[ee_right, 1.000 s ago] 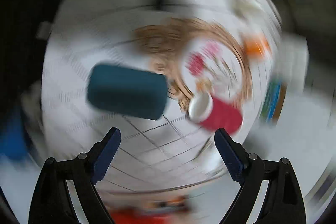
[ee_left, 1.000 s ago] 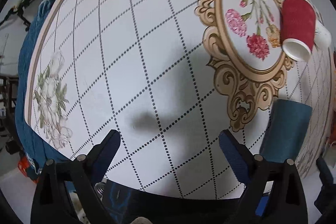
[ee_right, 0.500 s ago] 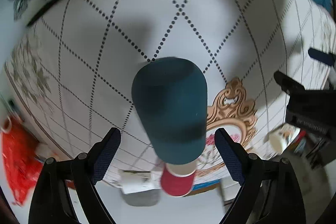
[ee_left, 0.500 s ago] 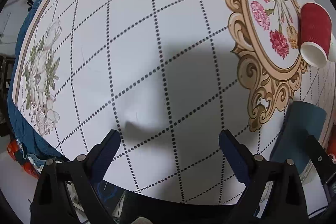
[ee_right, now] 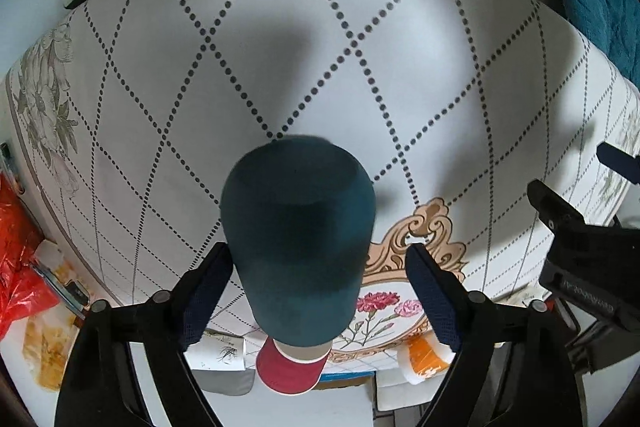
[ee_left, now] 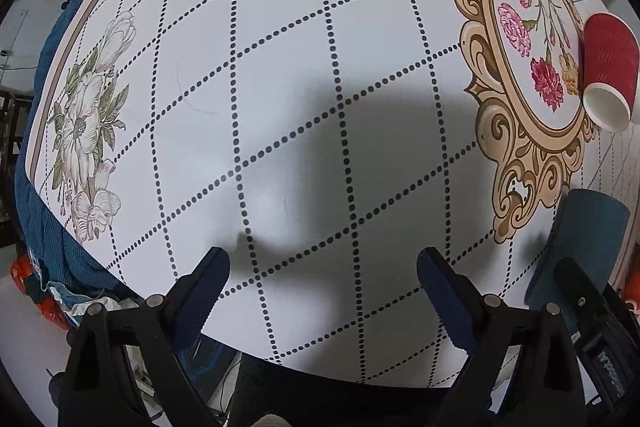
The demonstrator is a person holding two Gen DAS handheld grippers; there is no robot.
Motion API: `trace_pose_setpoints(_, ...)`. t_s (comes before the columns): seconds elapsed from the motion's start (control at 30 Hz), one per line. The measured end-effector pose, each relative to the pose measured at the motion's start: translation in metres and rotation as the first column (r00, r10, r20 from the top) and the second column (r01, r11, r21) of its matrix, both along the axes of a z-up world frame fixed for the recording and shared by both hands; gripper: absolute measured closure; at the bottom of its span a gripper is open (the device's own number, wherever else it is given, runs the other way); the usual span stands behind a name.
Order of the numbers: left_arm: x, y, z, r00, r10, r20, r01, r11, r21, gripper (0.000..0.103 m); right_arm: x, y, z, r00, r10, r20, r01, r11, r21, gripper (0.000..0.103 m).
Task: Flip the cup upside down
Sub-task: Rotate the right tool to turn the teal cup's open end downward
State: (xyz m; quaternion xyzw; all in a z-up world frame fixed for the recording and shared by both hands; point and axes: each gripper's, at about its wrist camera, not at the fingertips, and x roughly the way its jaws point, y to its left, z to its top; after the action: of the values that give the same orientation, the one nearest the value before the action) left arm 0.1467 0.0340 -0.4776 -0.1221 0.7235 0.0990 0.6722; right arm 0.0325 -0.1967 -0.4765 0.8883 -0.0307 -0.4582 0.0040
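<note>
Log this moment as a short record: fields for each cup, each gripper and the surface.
teal cup: between the right gripper jaws, closed base toward camera
right gripper: jaws open, contact unclear
left gripper: open, holding nothing, over the table
red cup: on its side by the floral medallion
table: white cloth, dotted diamond grid

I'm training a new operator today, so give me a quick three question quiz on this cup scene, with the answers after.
1. True or false: the right gripper is clamped on the dark teal cylindrical cup.
2. Multiple choice: the red ribbed paper cup is A) upright, B) on its side, C) stacked on another cup.
3. Fill in: the left gripper holds ____.

Key:
1. False. Its jaws stand wide on either side of the teal cup, with a clear gap on at least one side.
2. B, white open mouth showing.
3. Nothing; it is open above the patterned round tabletop.
</note>
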Motion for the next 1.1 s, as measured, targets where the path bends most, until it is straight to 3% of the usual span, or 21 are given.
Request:
trace_pose_setpoints(0.17,-0.006,-0.007,0.006,1.0,0.002,-0.004,-0.002,1.0,0.002,0.007,-0.008,-0.008,-0.008,1.0,0.031,0.003,-0.031,0.999,-0.011,0.031)
trace_pose_setpoints(0.6,-0.016,-0.015,0.019,1.0,-0.007,0.002,0.007,1.0,0.011,0.007,-0.012,-0.005,-0.016,1.0,-0.027,0.009,0.027,1.0,0.007,0.032)
trace_pose_setpoints(0.77,-0.018,-0.011,0.023,1.0,-0.013,0.004,0.013,1.0,0.02,0.007,-0.012,0.005,-0.017,0.992,-0.125,0.005,0.125,0.991,0.04,0.032)
trace_pose_setpoints(0.93,-0.017,-0.01,0.033,1.0,-0.023,0.005,0.023,0.999,0.031,0.007,-0.009,0.024,-0.013,0.953,-0.304,-0.011,0.304,0.951,0.049,0.032)
trace_pose_setpoints(1.1,-0.001,0.001,0.041,0.999,-0.044,0.013,0.043,0.998,0.035,0.007,0.0,0.038,-0.009,0.88,-0.473,-0.027,0.474,0.88,0.038,0.032)
